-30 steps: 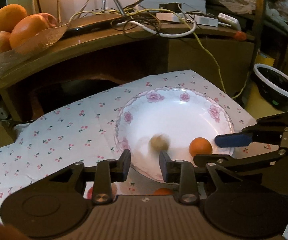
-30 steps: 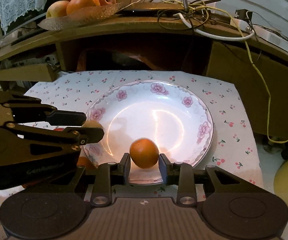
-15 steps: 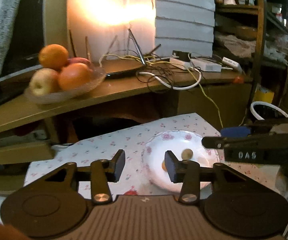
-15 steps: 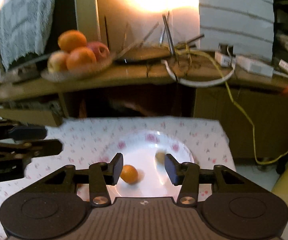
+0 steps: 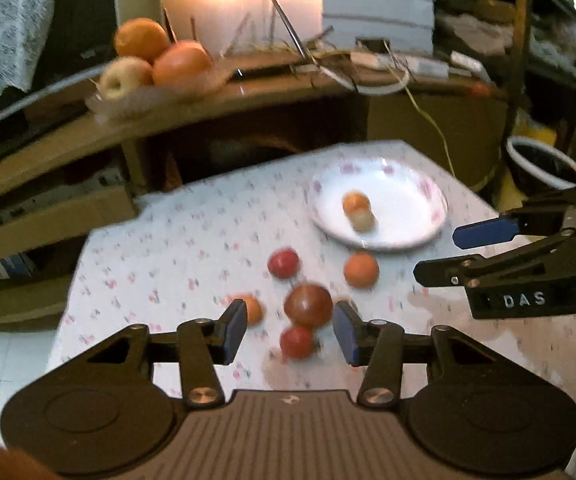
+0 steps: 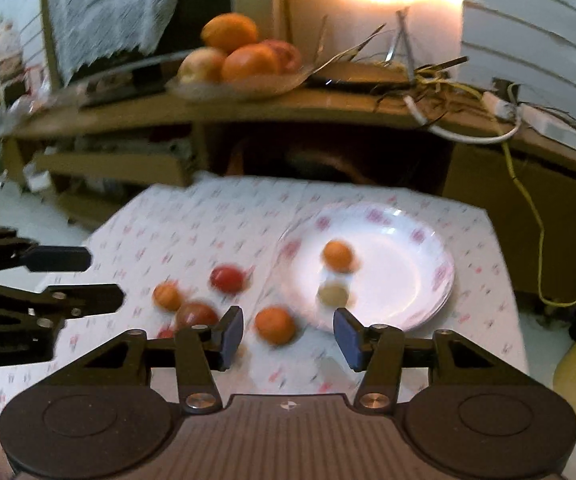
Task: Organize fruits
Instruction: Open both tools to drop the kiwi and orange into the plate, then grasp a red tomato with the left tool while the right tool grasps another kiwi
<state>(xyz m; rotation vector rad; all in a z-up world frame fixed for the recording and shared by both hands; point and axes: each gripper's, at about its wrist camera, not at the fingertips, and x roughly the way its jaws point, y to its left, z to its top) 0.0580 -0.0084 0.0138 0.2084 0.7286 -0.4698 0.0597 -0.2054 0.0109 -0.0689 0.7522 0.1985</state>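
Observation:
A white floral plate [image 5: 415, 192] [image 6: 407, 240] on the cherry-print cloth holds a small orange [image 5: 355, 202] [image 6: 337, 255] and a pale brown fruit [image 5: 363, 220] [image 6: 331, 295]. Loose on the cloth lie several fruits: a dark red apple [image 5: 307, 305] [image 6: 196, 315], a red one [image 5: 283, 263] [image 6: 227, 278], an orange [image 5: 361, 269] [image 6: 275, 325] and smaller ones. My left gripper [image 5: 289, 332] is open and empty above the loose fruit. My right gripper [image 6: 288, 334] is open and empty above the cloth, near the plate's front left.
A wooden shelf behind carries a glass dish of large fruit [image 5: 156, 64] [image 6: 244, 56] and tangled cables [image 6: 447, 92]. A dark bucket [image 5: 543, 164] stands at the right. Floor tiles show left of the cloth.
Both grippers have pulled back and up from the plate and opened wider, leaving the orange and the pale fruit on it. The loose fruits on the cloth have come into view.

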